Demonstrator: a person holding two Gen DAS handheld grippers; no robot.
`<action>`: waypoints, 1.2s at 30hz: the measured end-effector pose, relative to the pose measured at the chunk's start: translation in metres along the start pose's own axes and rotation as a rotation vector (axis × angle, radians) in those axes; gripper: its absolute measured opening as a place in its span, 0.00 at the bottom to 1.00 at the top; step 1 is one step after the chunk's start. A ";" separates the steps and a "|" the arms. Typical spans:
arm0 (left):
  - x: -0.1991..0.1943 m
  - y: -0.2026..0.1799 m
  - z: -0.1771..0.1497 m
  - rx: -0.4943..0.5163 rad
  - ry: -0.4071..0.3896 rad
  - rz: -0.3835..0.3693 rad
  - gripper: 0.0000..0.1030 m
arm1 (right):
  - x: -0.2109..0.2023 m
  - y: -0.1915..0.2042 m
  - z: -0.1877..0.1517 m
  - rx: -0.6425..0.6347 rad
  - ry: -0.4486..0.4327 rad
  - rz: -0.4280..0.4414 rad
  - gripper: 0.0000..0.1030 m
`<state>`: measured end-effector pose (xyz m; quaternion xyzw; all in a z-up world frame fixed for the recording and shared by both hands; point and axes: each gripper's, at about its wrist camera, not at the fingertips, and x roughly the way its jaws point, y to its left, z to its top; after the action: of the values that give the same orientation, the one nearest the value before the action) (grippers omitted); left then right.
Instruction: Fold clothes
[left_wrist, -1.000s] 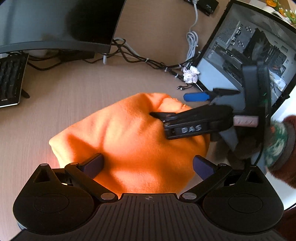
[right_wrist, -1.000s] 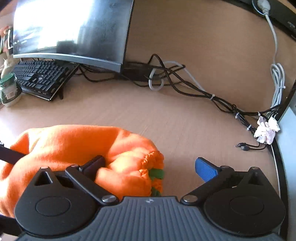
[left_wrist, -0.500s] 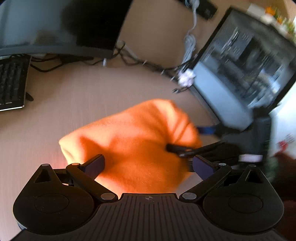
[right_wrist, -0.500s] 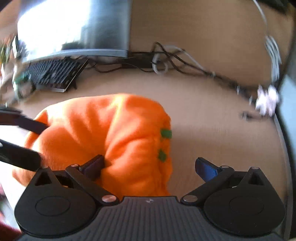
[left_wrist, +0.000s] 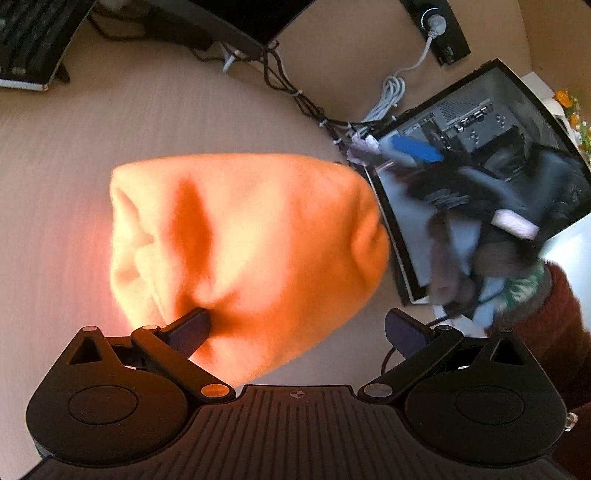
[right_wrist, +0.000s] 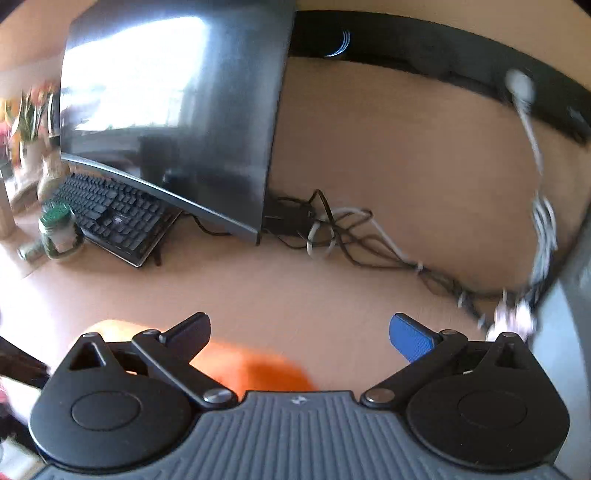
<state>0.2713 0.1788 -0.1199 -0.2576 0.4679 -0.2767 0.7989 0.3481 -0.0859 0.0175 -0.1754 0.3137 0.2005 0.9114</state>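
1. Left tool (left_wrist: 297, 325): jaws spread wide; its left finger (left_wrist: 192, 326) presses into the near edge of the soft orange fleece garment (left_wrist: 243, 243); the other finger stands clear of the cloth, so nothing is pinched.
2. Orange garment: lies bundled on the pale wood-grain tabletop (left_wrist: 74, 184), directly ahead of the left tool and slightly to its left; its long axis runs across that tool's view, side to side; a deep crease runs away from the pressing finger.
3. Right tool (right_wrist: 299, 330): jaws spread wide, gripping nothing; in its own view only a strip of the garment shows below and left of its fingers; in the left view it is blurred, beyond the garment's right end.
4. Judgement: the left tool is the nearer; any next fold would turn on it, the right tool needing to return first.
5. Far field: curved dark monitor (right_wrist: 173, 122), black keyboard (right_wrist: 110, 218), tangled cables (right_wrist: 340, 236); an open computer case (left_wrist: 480, 155) stands just beside the garment's right end.
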 end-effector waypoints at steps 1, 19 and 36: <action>-0.001 0.001 0.005 0.019 -0.015 0.019 1.00 | 0.016 0.006 -0.009 -0.059 0.052 -0.035 1.00; -0.049 0.012 0.002 -0.288 -0.090 -0.014 1.00 | 0.032 -0.012 -0.066 0.169 0.187 0.063 1.00; -0.043 0.049 0.062 -0.254 -0.235 0.284 0.85 | 0.059 0.036 -0.058 0.253 0.316 0.382 1.00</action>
<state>0.3188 0.2524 -0.0996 -0.3179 0.4344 -0.0683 0.8400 0.3445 -0.0664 -0.0704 -0.0269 0.5019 0.2981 0.8115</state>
